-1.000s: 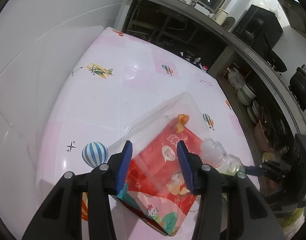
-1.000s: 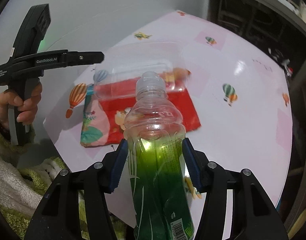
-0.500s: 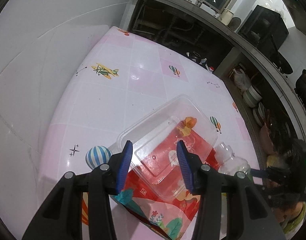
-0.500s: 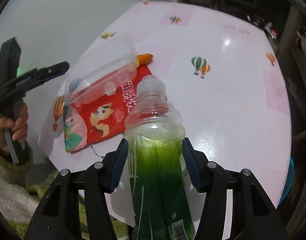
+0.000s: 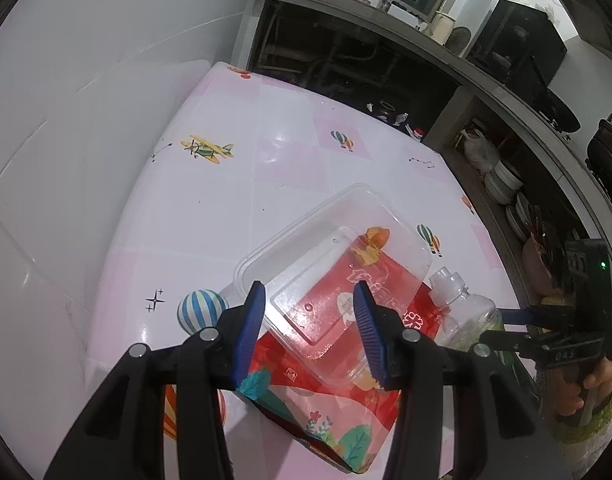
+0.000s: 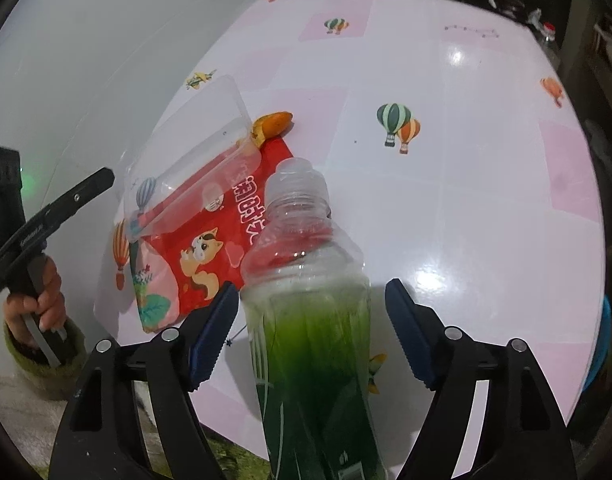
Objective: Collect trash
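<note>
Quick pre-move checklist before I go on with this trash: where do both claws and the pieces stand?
1. Right claw clear of the bottle: ok, jaws opening, gaps show on both sides.
2. Bottle settled after release: cannot tell, its base is out of view.
3. Left claw gripping the clear container: cannot tell, its pads straddle the container's corner but contact isn't visible.
4. Container free of the red snack bag: not ok, it lies partly on the bag.
5. Orange peel collected: not ok, it lies on the table.
</note>
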Demonstrator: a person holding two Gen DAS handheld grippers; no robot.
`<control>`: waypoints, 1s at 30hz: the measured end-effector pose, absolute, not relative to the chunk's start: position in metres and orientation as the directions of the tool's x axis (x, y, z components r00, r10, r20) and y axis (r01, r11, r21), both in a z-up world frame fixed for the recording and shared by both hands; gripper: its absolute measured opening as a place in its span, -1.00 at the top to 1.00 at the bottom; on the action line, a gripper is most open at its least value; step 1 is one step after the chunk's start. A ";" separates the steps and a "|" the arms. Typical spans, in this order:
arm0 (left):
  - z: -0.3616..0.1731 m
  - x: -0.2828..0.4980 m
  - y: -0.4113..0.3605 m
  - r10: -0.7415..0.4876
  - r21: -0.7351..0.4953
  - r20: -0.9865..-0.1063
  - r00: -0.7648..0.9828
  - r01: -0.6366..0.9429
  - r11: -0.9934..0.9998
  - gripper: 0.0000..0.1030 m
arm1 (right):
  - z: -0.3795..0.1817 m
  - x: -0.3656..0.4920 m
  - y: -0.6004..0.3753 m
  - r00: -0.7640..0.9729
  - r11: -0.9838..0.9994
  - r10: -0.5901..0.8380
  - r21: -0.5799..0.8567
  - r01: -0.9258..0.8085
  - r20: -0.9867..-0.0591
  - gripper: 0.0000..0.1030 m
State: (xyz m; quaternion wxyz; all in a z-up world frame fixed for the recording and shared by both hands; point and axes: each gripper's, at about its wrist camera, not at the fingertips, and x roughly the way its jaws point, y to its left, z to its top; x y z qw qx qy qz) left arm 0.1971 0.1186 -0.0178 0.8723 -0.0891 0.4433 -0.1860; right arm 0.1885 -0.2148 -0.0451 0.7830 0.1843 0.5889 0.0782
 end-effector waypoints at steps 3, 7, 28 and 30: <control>-0.017 0.196 0.120 -0.402 -0.320 -0.738 0.542 0.243 0.916 0.14 | -0.051 0.193 -0.214 0.279 0.911 0.360 0.401 0.102 -0.890 -0.40; -0.014 0.194 0.121 -0.402 -0.316 -0.731 0.551 0.248 0.915 0.14 | -0.051 0.193 -0.210 0.276 0.912 0.358 0.397 0.102 -0.892 -0.36; 0.002 0.151 0.070 -0.503 -0.199 -0.683 0.531 0.527 0.826 0.03 | -0.045 0.181 -0.216 0.324 0.936 0.236 0.304 0.177 -0.916 -0.30; -0.003 0.150 0.058 -0.478 -0.149 -0.700 0.531 0.545 0.825 0.03 | -0.046 0.179 -0.218 0.328 0.933 0.234 0.306 0.189 -0.915 -0.30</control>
